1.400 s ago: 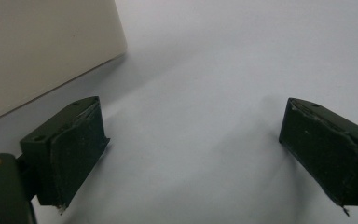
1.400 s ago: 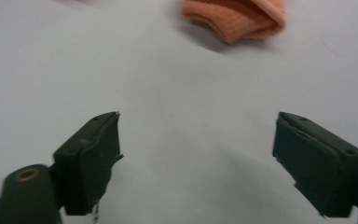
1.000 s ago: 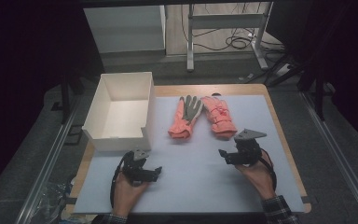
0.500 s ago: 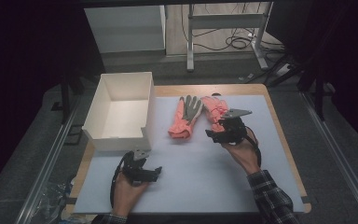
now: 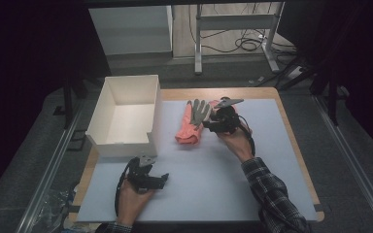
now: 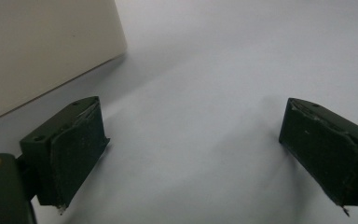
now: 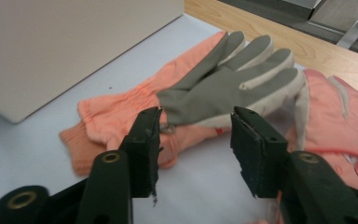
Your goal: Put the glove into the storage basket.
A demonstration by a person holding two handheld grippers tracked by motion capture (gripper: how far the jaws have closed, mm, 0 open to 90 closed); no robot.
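You're lining up the grab: right gripper [image 7: 196, 140] sits just short of the orange glove [image 7: 135, 112], jaws have just been narrowing with nothing pinched yet, so ease forward before you squeeze. Left gripper [image 5: 148, 177] rests wide open and empty on the pale mat [image 5: 213, 184], near the white box [image 5: 126, 114]. The room around is dark.

Your left gripper [image 5: 162, 177] rests low at the near left, jaws wide apart. Your right gripper [image 5: 206, 121] reaches far, its jaws just closing, nothing pinched.
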